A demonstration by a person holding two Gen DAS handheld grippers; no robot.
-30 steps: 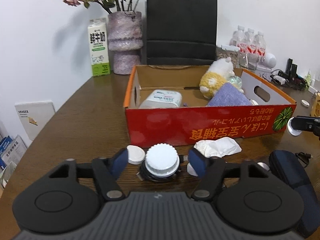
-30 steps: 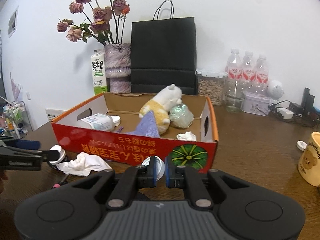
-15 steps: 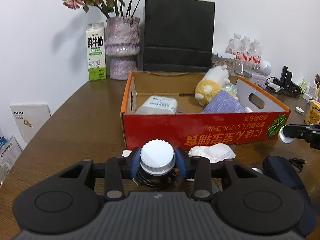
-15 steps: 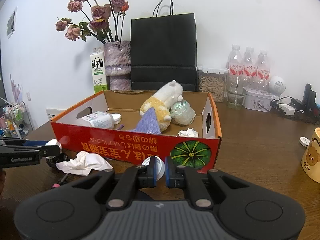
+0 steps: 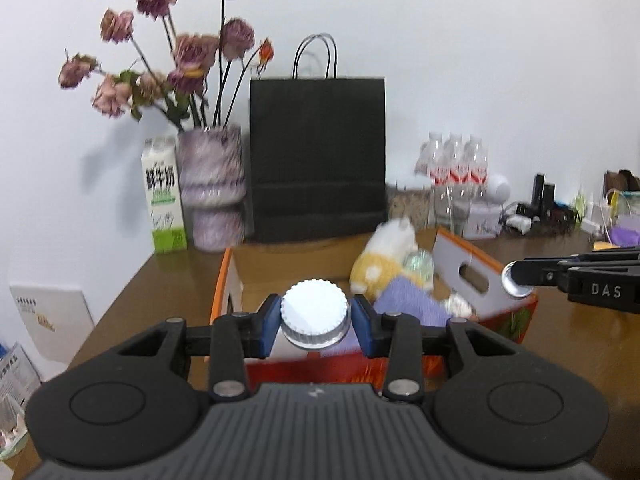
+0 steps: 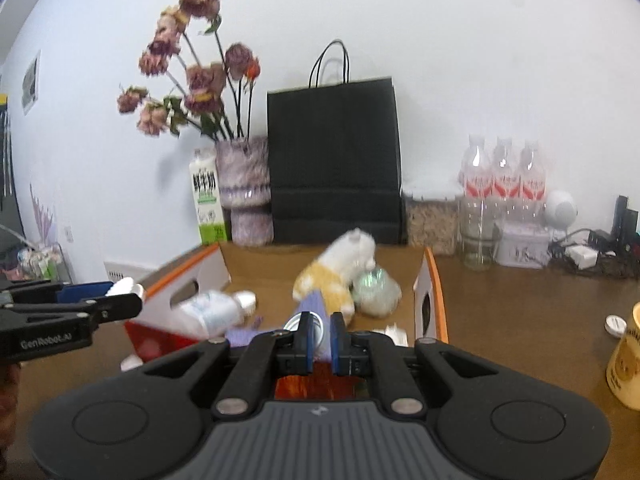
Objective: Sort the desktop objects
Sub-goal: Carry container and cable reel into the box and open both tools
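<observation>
My left gripper (image 5: 316, 320) is shut on a small bottle with a white ribbed cap (image 5: 314, 308) and holds it in the air over the front wall of the red cardboard box (image 5: 224, 280). In the right wrist view the left gripper (image 6: 124, 296) comes in from the left with that white cap (image 6: 122, 287) at its tip. My right gripper (image 6: 322, 334) is shut on a thin silvery round lid (image 6: 296, 322), also above the box's (image 6: 434, 280) front wall. The left wrist view shows this lid (image 5: 514, 285) at the right gripper's (image 5: 520, 282) tip.
Inside the box lie a plush toy (image 6: 340, 268), a white bottle (image 6: 208, 312), a purple cloth (image 6: 316, 304) and a clear wrapped ball (image 6: 376, 286). Behind it stand a vase (image 6: 244, 192), a milk carton (image 6: 208, 200), a black bag (image 6: 334, 160) and water bottles (image 6: 502, 176). A yellow mug (image 6: 626, 360) is at right.
The left jaws closed on the white-capped bottle and lifted it off the table. The right gripper rose as well with its lid. Both views now look over the box's front wall.
</observation>
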